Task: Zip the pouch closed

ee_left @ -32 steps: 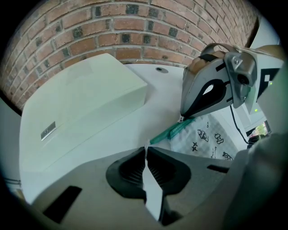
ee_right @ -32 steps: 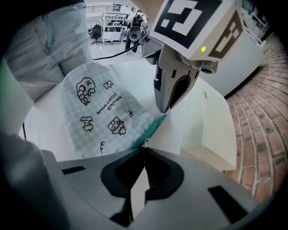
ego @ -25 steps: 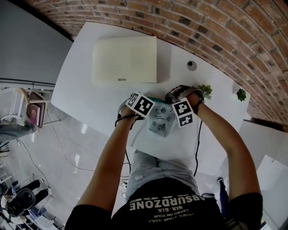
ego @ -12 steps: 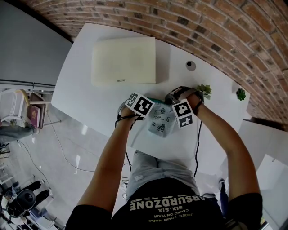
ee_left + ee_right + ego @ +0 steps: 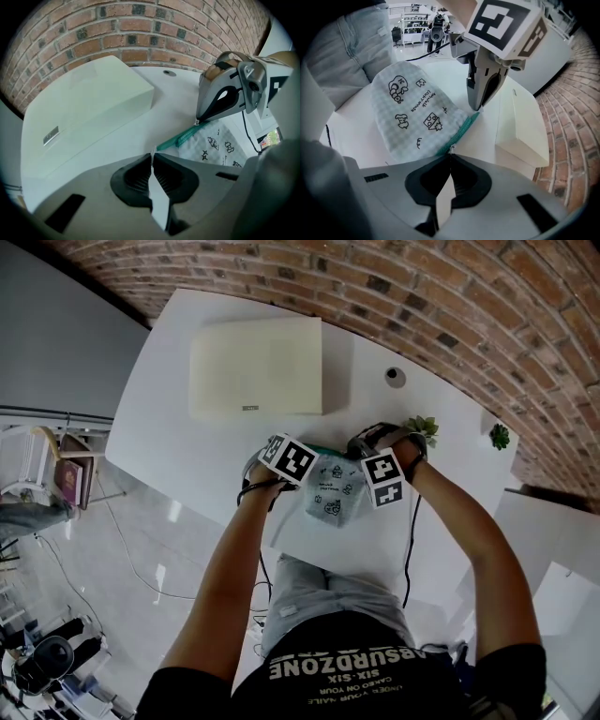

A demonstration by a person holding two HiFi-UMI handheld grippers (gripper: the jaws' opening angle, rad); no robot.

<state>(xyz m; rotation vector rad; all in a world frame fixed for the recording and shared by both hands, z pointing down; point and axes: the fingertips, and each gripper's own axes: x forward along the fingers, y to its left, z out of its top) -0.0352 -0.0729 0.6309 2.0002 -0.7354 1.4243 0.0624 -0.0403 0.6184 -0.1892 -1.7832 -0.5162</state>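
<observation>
A pale green checked pouch [image 5: 332, 491] with small black drawings lies on the white table [image 5: 178, 442] between my two grippers. Its teal zipper [image 5: 461, 131] runs along the far edge. In the left gripper view my left gripper [image 5: 152, 155] is shut on the pouch's corner at one end of the zipper [image 5: 180, 137]. In the right gripper view my right gripper [image 5: 450, 154] is shut at the other end, on the small zipper pull [image 5: 451, 148]. Each gripper points steeply down and faces the other across the pouch [image 5: 410, 110].
A flat cream box [image 5: 255, 367] lies on the table beyond the pouch, close to the left gripper. A small round grey fitting [image 5: 395, 377] and a small plant [image 5: 424, 427] sit near the brick wall. A black cable [image 5: 409, 549] hangs over the near table edge.
</observation>
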